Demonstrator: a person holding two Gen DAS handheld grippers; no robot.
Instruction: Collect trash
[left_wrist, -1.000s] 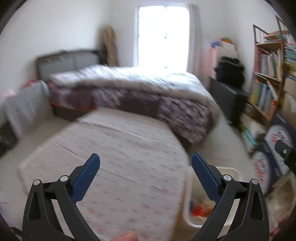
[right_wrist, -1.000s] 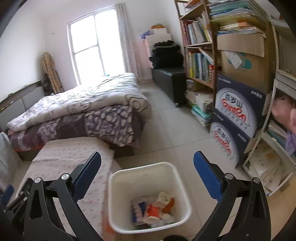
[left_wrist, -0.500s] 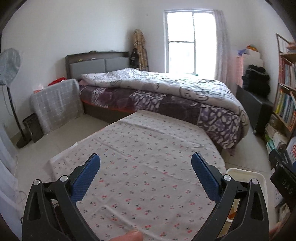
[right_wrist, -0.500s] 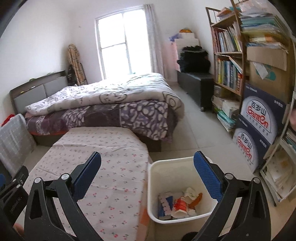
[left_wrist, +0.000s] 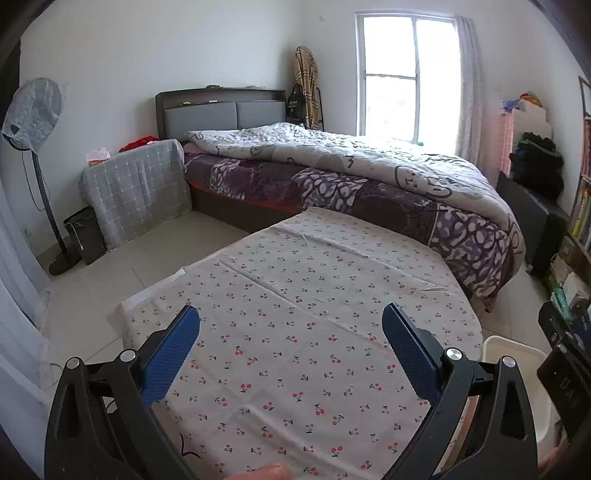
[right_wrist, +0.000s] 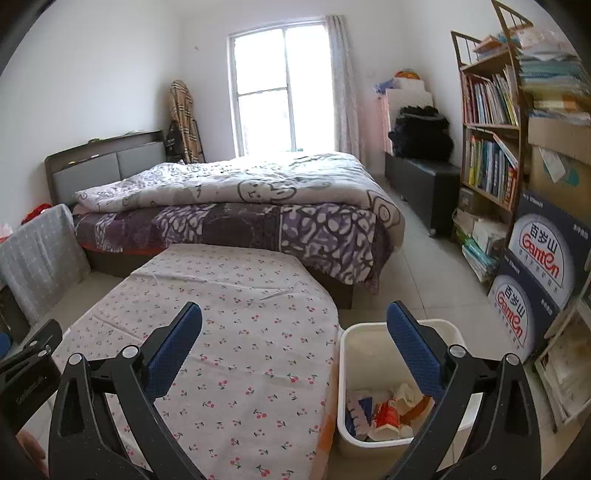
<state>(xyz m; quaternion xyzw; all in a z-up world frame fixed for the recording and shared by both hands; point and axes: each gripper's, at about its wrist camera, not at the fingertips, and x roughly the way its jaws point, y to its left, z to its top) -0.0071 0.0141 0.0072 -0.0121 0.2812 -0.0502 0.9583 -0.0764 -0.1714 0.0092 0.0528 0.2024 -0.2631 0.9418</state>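
Both tools held wide apart, gripping nothing

The left tool (left_wrist: 291, 345) pointed forward with its blue-padded fingers (left_wrist: 170, 354) spread and the gap between them bare; a fingertip of the person (left_wrist: 271, 472) showed at the bottom edge. The right tool (right_wrist: 294, 345) was likewise spread, its blue pads (right_wrist: 413, 350) apart, level and side by side with the left

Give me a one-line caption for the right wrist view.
Open right gripper above cherry-print cloth, beside white bin holding trash.

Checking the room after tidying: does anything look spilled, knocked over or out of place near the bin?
Nothing stands out. The bin stands upright beside the tablecloth, with the trash inside and none visible on the floor.
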